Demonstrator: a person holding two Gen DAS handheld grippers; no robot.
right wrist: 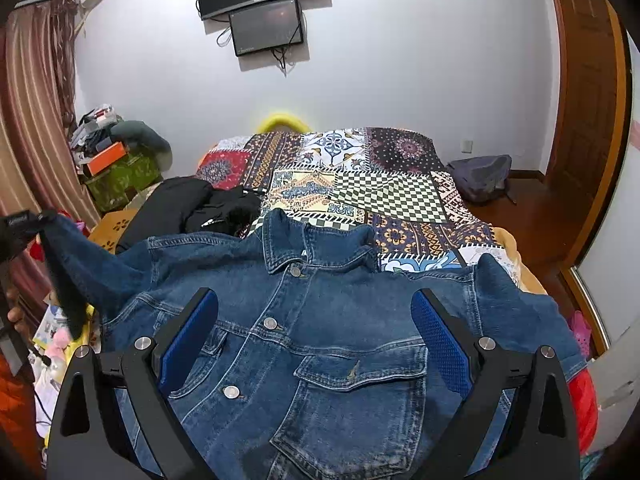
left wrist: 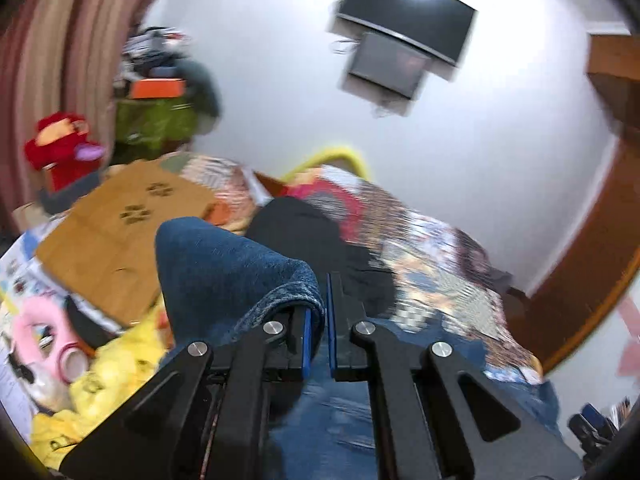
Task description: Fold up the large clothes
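Note:
A blue denim jacket (right wrist: 320, 344) lies front up on the bed, collar toward the far wall and buttons done up. My right gripper (right wrist: 316, 300) hovers open over its chest, its blue pads (right wrist: 440, 340) wide apart and nothing between them. My left gripper (left wrist: 318, 312) is shut on the jacket's sleeve (left wrist: 224, 264), and denim drapes over its left finger. In the right wrist view that sleeve (right wrist: 92, 264) rises up and to the left to the left gripper (right wrist: 42, 218) at the frame edge.
A patchwork bedspread (right wrist: 360, 184) covers the bed, with black clothing (right wrist: 200, 204) left of the jacket's collar. A cardboard box (left wrist: 120, 224), yellow cloth (left wrist: 108, 380) and piled clutter (right wrist: 112, 160) crowd the left side. A backpack (right wrist: 480, 180) lies by the wooden door (right wrist: 580, 120).

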